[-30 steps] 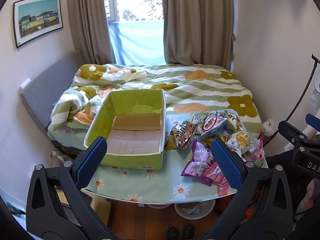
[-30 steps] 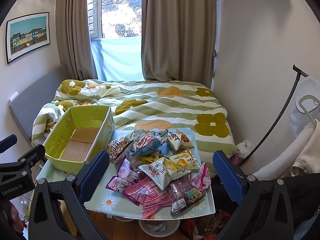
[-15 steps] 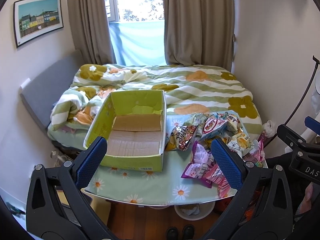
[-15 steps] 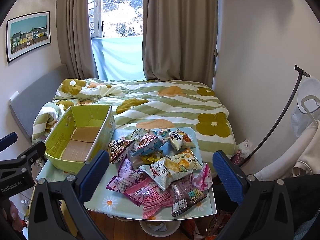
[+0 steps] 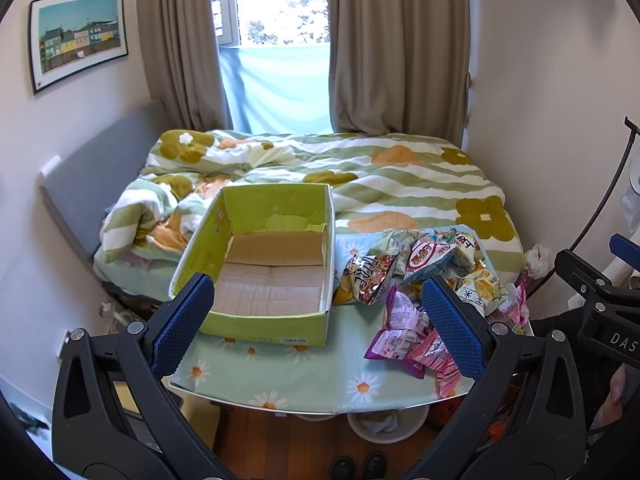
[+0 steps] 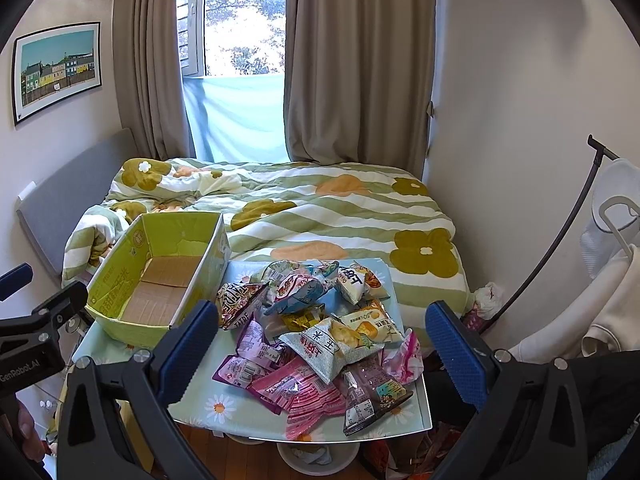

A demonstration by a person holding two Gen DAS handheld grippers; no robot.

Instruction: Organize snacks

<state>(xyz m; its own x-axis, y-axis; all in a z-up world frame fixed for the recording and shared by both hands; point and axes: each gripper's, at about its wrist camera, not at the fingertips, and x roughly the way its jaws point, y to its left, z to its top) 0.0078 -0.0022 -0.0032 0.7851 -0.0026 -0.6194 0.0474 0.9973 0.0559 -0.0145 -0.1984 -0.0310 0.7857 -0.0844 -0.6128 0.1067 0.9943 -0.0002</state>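
Not much has changed over the last second — both my views have only drifted a touch, and nothing on the table [image 5: 280, 376] has moved. I read that as the approach not having started.

My left gripper [image 5: 320, 324] hangs above the near edge of the table with its jaws spread wide and nothing between them. The right gripper [image 6: 320, 340] is just as wide and just as empty, held over the near side of the snack pile.

The box [image 5: 272, 264] sits on the left half of the table, open at the top, its cardboard floor bare. So no snack is in it yet. The snacks [image 6: 320, 328] lie in a loose heap on the right half, just beside the box: purple and pink packets at the front, a pale blue bag on top in the middle, a dark foil bag [image 5: 366, 276] nearest the box wall. Several overlap, so lifting one may drag its neighbour.

My judgement is that the task is at its very beginning. The right gripper is better placed for a first pick — the pale blue bag [image 6: 328, 344] on top looks the freest. The bags are puffy and slick, so I would close on a crimped edge rather than the belly.
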